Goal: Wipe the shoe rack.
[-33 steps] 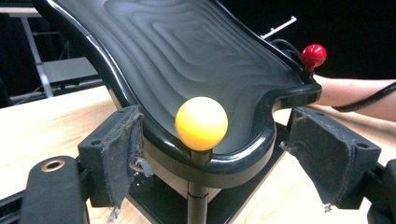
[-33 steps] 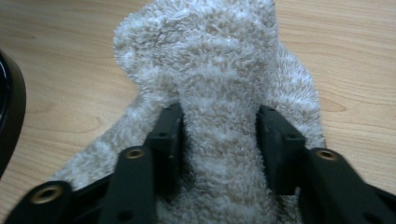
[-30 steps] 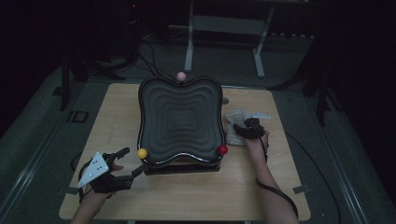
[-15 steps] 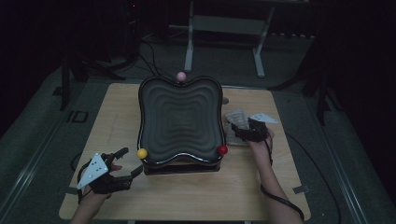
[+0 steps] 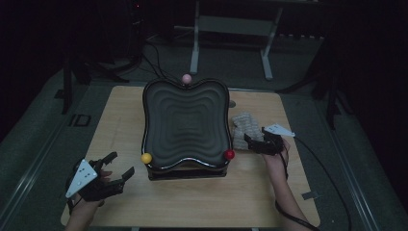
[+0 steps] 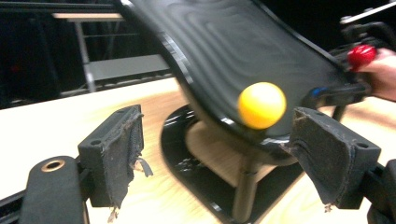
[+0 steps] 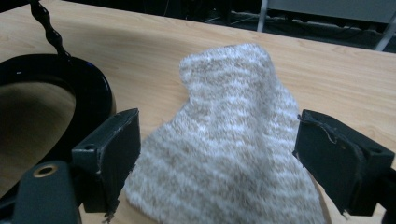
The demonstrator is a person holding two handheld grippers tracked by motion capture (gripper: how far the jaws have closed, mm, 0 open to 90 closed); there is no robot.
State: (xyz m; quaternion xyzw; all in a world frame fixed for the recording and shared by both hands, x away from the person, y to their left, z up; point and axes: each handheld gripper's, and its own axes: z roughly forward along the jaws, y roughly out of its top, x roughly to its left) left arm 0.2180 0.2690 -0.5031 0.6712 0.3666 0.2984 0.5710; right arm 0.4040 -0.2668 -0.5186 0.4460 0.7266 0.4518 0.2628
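Knitted cloth (image 7: 224, 140) lies between the spread right gripper (image 7: 219, 154) jaws.

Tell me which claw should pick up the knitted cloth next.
Right. The right claw stands open just short of the knitted cloth; the left claw sits across the black tray, near the yellow ball.

Beige-and-white striped cloth (image 7: 224, 140); black rippled tray (image 5: 185, 120); yellow ball (image 6: 261, 105).

Both grippers — left gripper (image 5: 114, 174) and right gripper (image 5: 251, 141) — are black, with frayed dark pads (image 6: 125, 154), grey dotted plates, trailing black cables.
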